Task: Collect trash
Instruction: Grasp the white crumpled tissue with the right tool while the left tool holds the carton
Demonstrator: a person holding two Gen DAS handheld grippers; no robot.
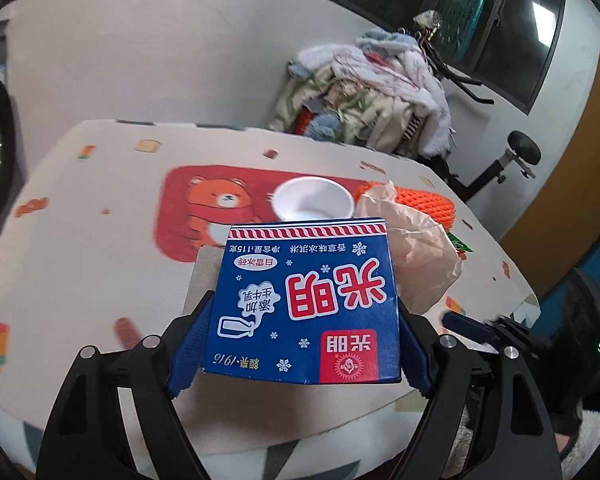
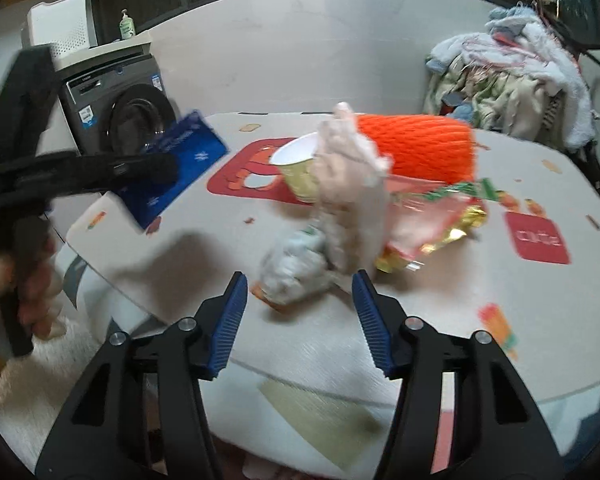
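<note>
My left gripper (image 1: pixel 304 320) is shut on a blue ice-cream carton (image 1: pixel 304 304), its blue pads pressing on both sides, and holds it above the table (image 1: pixel 80 260). The right wrist view shows the same carton (image 2: pixel 180 168) at the left. My right gripper (image 2: pixel 300 280) is open, with a crumpled white wrapper (image 2: pixel 292 268) lying just ahead of its fingertips, not gripped. Behind the wrapper are a pale crumpled bag (image 2: pixel 348 184), a white paper cup (image 2: pixel 296 168), an orange foam net (image 2: pixel 420 148) and a red-gold snack wrapper (image 2: pixel 432 224).
A washing machine (image 2: pixel 120 112) stands beyond the table's left end. A chair piled with clothes (image 2: pixel 520 80) is at the back right. A person's hand (image 2: pixel 32 292) holds the left tool. The table's near edge (image 2: pixel 340 400) runs close below my right fingers.
</note>
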